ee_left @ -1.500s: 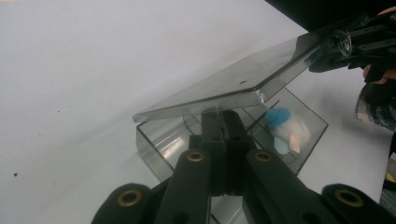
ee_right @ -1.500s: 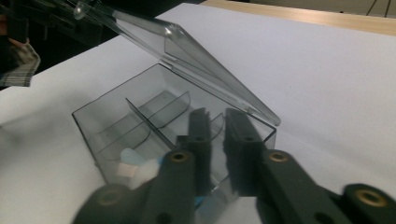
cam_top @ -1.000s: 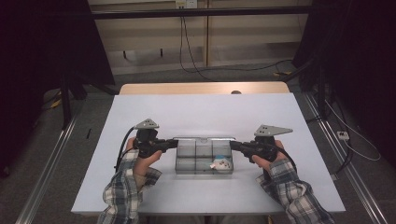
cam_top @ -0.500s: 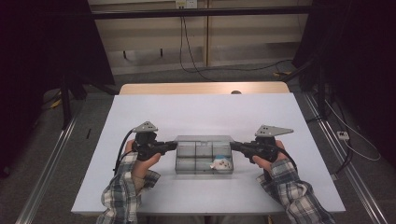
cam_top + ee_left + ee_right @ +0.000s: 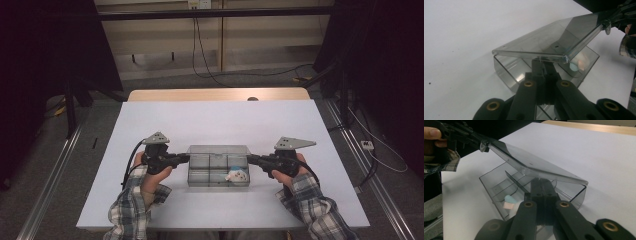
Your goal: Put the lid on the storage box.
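Note:
A clear plastic compartment box (image 5: 215, 179) sits on the white table (image 5: 215, 117). Its clear lid (image 5: 218, 149) hovers tilted above it, held at both ends. My left gripper (image 5: 186, 158) is shut on the lid's left edge, seen close in the left gripper view as the lid (image 5: 554, 40) above the box (image 5: 504, 67). My right gripper (image 5: 250, 160) is shut on the lid's right edge, and the right gripper view has the lid (image 5: 534, 162) over the box (image 5: 494, 187). Small pale blue and pink pieces (image 5: 509, 202) lie in one compartment (image 5: 236, 175).
Bare white tabletop surrounds the box on every side. A wooden strip (image 5: 215, 94) runs along the table's far edge. Rails flank the table on the floor (image 5: 55, 165), and cables (image 5: 215, 70) lie beyond the far edge.
My left gripper has drifted slightly left and toward the person. The lid stays gripped at both ends above the box.

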`<action>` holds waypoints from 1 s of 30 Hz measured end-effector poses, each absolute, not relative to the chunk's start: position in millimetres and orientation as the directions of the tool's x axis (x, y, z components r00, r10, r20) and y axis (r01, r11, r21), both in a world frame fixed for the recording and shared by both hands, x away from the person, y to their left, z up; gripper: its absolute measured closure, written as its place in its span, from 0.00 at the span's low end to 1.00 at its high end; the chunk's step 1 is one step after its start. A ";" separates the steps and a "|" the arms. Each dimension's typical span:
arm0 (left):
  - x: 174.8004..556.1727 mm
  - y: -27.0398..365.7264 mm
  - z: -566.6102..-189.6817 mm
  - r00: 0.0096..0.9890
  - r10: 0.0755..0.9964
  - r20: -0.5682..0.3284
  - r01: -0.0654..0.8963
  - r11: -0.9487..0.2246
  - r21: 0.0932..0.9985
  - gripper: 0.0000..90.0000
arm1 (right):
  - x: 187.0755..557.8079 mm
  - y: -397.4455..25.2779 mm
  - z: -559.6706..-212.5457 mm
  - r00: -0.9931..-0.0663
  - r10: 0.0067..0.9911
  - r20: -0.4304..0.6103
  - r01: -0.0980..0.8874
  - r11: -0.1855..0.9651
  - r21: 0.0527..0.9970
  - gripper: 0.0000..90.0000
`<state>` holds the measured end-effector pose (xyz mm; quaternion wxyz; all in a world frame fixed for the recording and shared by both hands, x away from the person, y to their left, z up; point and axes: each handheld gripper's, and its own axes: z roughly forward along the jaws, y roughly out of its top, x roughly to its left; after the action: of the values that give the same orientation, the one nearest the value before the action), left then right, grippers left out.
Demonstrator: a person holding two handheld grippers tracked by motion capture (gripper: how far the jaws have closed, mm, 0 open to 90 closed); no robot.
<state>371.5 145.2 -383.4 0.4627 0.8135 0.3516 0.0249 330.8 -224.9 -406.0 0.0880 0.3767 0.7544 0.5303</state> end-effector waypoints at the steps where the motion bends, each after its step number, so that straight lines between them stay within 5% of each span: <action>1: 371.1 145.3 -383.4 0.752 0.594 -0.286 0.550 -0.325 0.769 1.00 | 329.7 -224.9 -406.0 -0.701 0.660 0.270 0.477 0.153 0.866 1.00; 30: 355.8 145.3 -393.9 0.763 0.586 -0.274 0.546 -0.355 0.759 1.00 | 312.0 -223.8 -411.2 -0.718 0.644 0.264 0.477 0.178 0.861 1.00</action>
<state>355.8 145.3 -393.9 0.4517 0.8229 0.3439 0.0224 312.0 -223.8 -411.2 0.0798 0.3671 0.7633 0.5256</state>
